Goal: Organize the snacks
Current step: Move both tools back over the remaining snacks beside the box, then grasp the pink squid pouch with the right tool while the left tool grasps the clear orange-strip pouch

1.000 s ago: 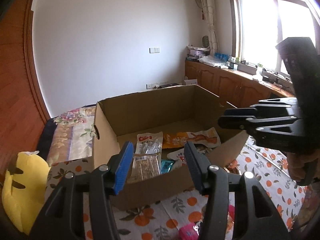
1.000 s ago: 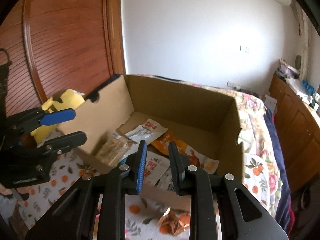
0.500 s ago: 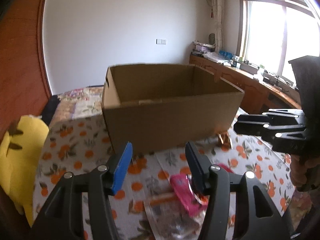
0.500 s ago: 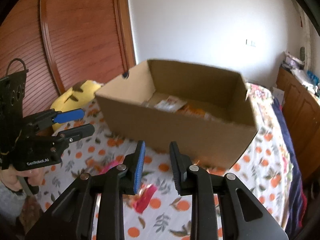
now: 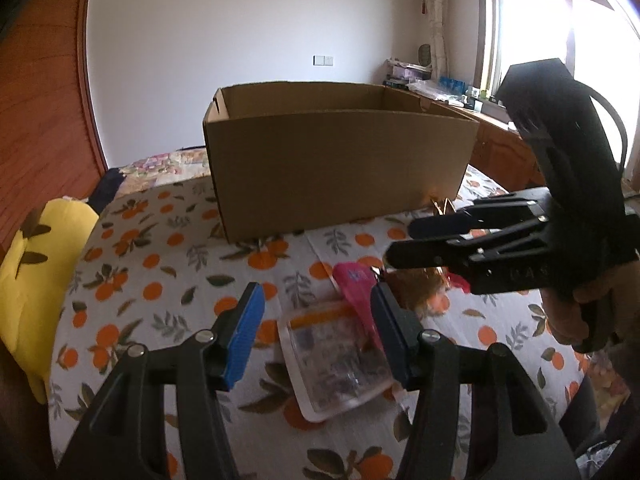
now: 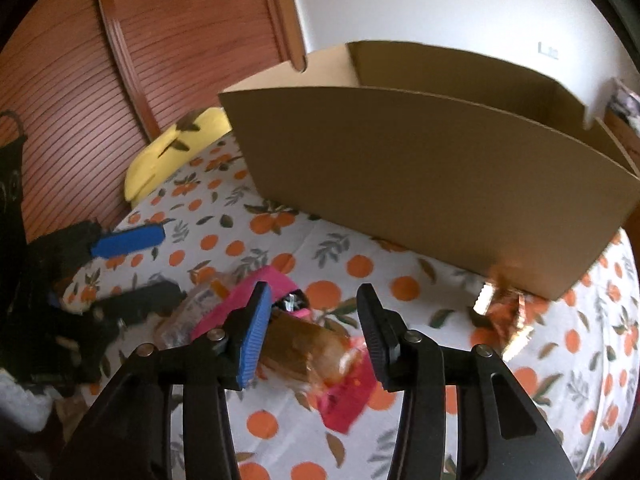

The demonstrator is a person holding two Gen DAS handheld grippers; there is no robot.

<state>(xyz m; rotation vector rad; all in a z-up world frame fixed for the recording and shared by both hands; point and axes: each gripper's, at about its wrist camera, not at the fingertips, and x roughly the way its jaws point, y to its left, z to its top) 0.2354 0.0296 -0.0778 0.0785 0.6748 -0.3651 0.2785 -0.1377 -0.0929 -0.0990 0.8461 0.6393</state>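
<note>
My left gripper (image 5: 318, 332) is spread wide and grasps nothing; it hovers over a clear packet with an orange strip (image 5: 336, 360) that lies flat on the orange-print bedspread (image 5: 160, 280) near its front edge. A pink snack pack (image 5: 356, 288) overlaps that packet's far corner. My right gripper (image 6: 312, 326) is likewise released and empty, poised above a brownish bread-like snack in clear wrap (image 6: 308, 348), which lies across the pink snack pack (image 6: 244, 304). A second pink wrapper (image 6: 346, 400) pokes out from under the bread toward the front. From the left camera my right gripper (image 5: 404, 242) shows at the right, low over the snacks. A crinkled golden wrapper (image 6: 504, 312) rests against the near right corner of the open cardboard box (image 5: 340, 168), which stands farther back on the bedspread. A yellow plush toy (image 5: 36, 276) sits at the left edge.
</note>
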